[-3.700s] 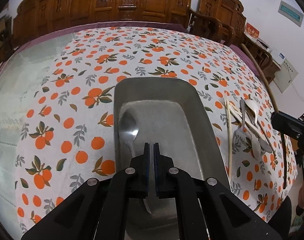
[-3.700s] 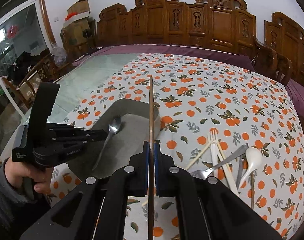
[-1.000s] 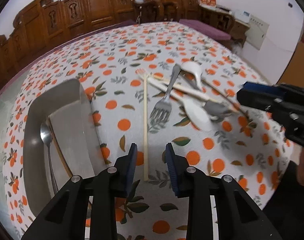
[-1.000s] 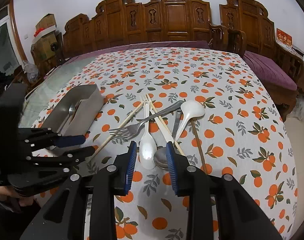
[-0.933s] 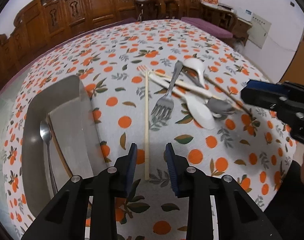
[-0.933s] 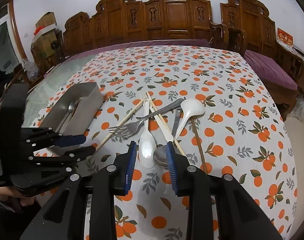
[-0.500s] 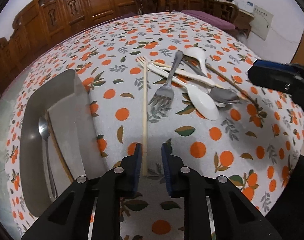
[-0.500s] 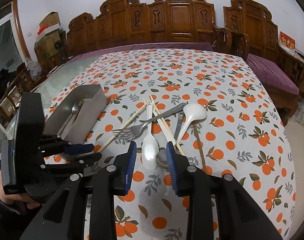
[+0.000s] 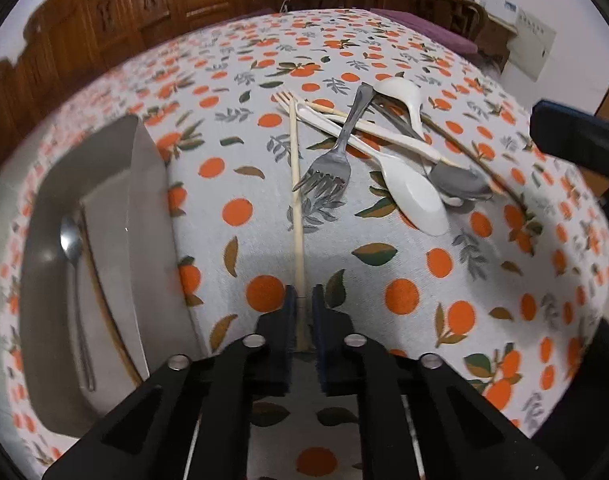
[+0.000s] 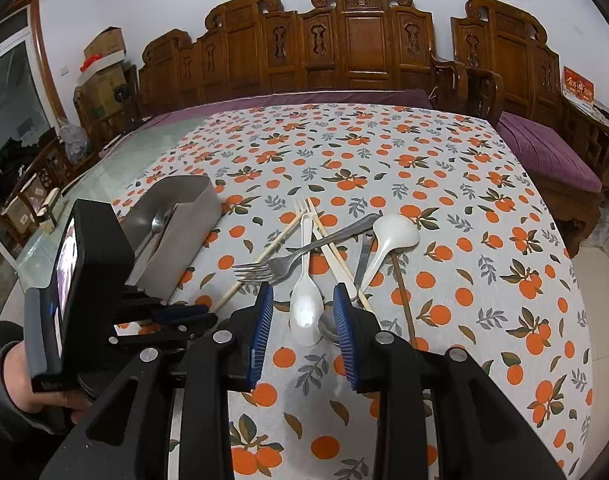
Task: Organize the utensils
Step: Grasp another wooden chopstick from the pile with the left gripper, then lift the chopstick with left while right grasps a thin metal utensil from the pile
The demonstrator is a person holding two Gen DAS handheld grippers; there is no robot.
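1. Done, as I read it: the metal tray (image 9: 104, 184) at the left of the table already holds a metal spoon (image 9: 70, 240) and one dark wooden chopstick (image 9: 104, 300) lying alongside it.

2. In hand: my left gripper (image 9: 302, 316) has just been closing, and its pads now sit against the near end of the pale chopstick (image 9: 295, 200). That stick lies flat on the orange-print tablecloth (image 9: 424, 280), just right of the tray, and is not yet lifted.

3. Idle tool: my right gripper (image 10: 302, 312) hangs above the pile with its jaws apart and nothing between them.

4. Left to sort, all in a crossed heap mid-table:
   - metal fork (image 10: 288, 262), lying over the others
   - long white plastic spoon (image 10: 304, 300)
   - white ladle-style spoon (image 10: 388, 240)
   - a second metal spoon (image 9: 456, 178), partly covered
   - pale chopsticks (image 10: 332, 252)
   - a dark wooden stick (image 10: 402, 292)
   By my judgement, most of the job remains.

5. Hard to make out:
   - How many pale chopsticks are in the heap; they overlap and I cannot count them.
   - A small forked tip (image 9: 282, 98) at the far end of the heap; I cannot say which piece it belongs to.
   - The near end of the tray is cut off by my left gripper's body.
   - In the right wrist view, the left gripper hides the spot where it grips.
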